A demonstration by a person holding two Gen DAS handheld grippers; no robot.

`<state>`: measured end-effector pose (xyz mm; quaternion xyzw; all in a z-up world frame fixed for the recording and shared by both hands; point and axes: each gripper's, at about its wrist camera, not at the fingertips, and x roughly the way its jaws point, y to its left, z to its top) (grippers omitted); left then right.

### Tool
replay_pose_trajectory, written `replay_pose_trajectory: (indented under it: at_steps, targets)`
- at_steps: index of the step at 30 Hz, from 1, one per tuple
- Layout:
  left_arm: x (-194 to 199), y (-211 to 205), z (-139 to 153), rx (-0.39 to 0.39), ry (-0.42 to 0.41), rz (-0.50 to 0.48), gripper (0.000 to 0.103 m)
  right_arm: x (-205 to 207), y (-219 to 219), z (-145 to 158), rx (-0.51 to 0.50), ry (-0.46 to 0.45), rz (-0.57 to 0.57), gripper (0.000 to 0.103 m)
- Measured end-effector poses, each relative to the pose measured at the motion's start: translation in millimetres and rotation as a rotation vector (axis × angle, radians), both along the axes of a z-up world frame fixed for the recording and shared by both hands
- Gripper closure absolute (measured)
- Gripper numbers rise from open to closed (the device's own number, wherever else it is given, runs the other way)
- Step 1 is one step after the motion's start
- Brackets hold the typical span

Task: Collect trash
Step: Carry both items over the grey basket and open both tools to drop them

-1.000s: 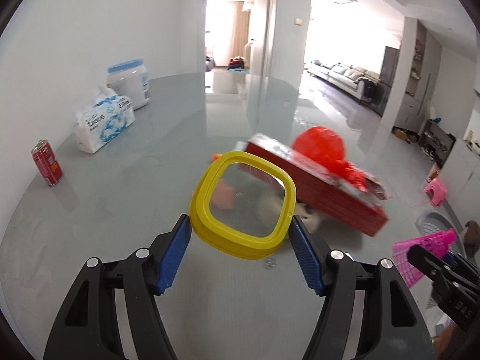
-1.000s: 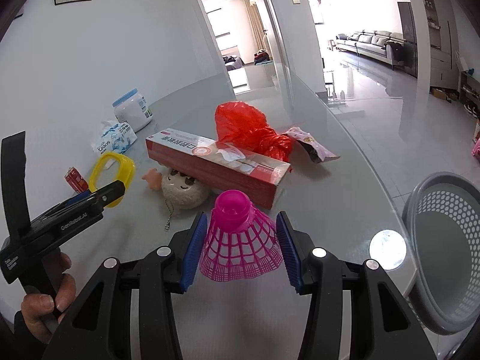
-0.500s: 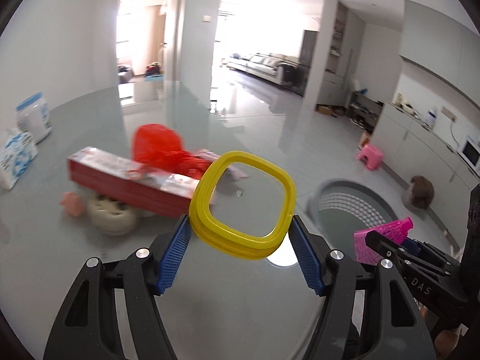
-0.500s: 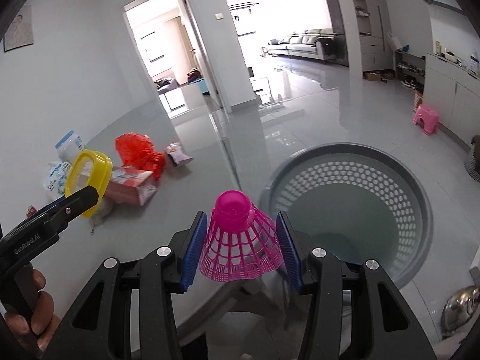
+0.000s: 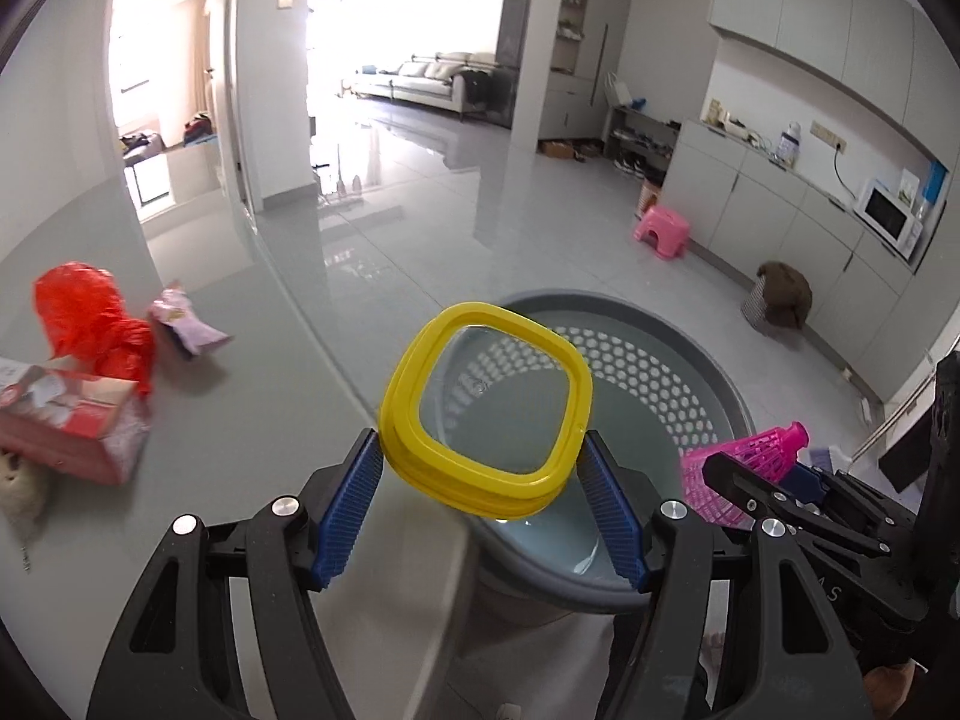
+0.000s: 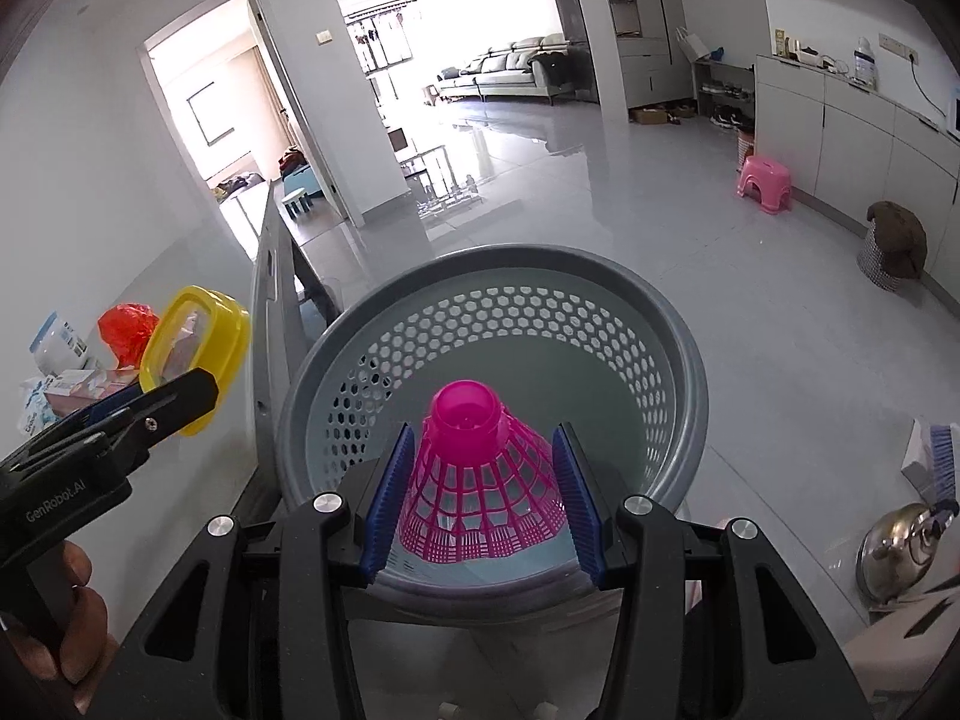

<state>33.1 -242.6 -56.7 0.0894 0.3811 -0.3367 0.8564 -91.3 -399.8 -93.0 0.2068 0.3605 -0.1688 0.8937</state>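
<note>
From the left wrist camera, the left claw (image 5: 483, 495) squeezes a yellow lid (image 5: 486, 408) between its two blue pads (image 5: 351, 510). The lid is a rounded square with a clear middle. It hangs at the edge of the grey desk (image 5: 258, 420), partly over a grey basket (image 5: 672, 372) with many little holes in its wall. The basket stands on the shiny floor (image 5: 480, 228) beside the desk. On the desk, far to the left, lie a red plastic bag (image 5: 90, 318), a small purple wrapper (image 5: 186, 330), a red and white box (image 5: 72, 420) and a fluffy beige toy (image 5: 21, 489). At the right, the right claw (image 5: 774, 480) comes in from the side with a pink shuttlecock (image 5: 750, 468) in it. A pink stool (image 5: 663, 231) stands far off on the floor.

From the right wrist camera, the right claw (image 6: 483, 501) grips the pink shuttlecock (image 6: 480, 474) by its net skirt, one blue pad on each side. The round nose points away from the camera. The shuttlecock hangs right over the open grey basket (image 6: 600, 288), which looks bare inside. At the left, the left claw (image 6: 159, 399) holds the yellow lid (image 6: 198, 348) beside the basket's rim, over the desk's edge. A hand (image 6: 54, 624) holds that claw's handle. Behind the lid sit the red plastic bag (image 6: 123, 330), a white tub (image 6: 57, 348) and a pack of tissues (image 6: 33, 402). A steel kettle (image 6: 903, 546) sits low at the right.
</note>
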Motion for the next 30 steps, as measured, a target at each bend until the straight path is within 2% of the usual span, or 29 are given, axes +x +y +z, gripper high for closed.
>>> replay_pose_trajectory:
  at_steps: [10, 16, 23, 28, 29, 30]
  targets:
    - [15.7, -38.9, -28.6, 0.075, 0.049, -0.044, 0.038, 21.7, -16.2, -21.4, 0.027, 0.037, 0.005, 0.057]
    - [27.0, -40.5, -40.1, 0.093, 0.086, -0.033, 0.038, 26.5, -24.8, -30.6, 0.039, 0.051, -0.002, 0.056]
    - [25.7, -41.5, -43.6, 0.113, 0.088, -0.030, 0.037, 32.1, -28.2, -35.5, 0.047, 0.058, 0.009, 0.056]
    - [25.4, -53.0, -43.9, 0.119, 0.092, -0.021, 0.034, 29.8, -31.7, -32.0, 0.044, 0.046, 0.005, 0.051]
    - [25.4, -50.3, -44.0, 0.119, 0.092, -0.020, 0.032, 29.0, -31.7, -31.3, 0.042, 0.044, 0.004, 0.046]
    - [25.0, -50.8, -43.0, 0.116, 0.091, -0.021, 0.030, 26.5, -31.8, -30.9, 0.040, 0.040, 0.003, 0.038]
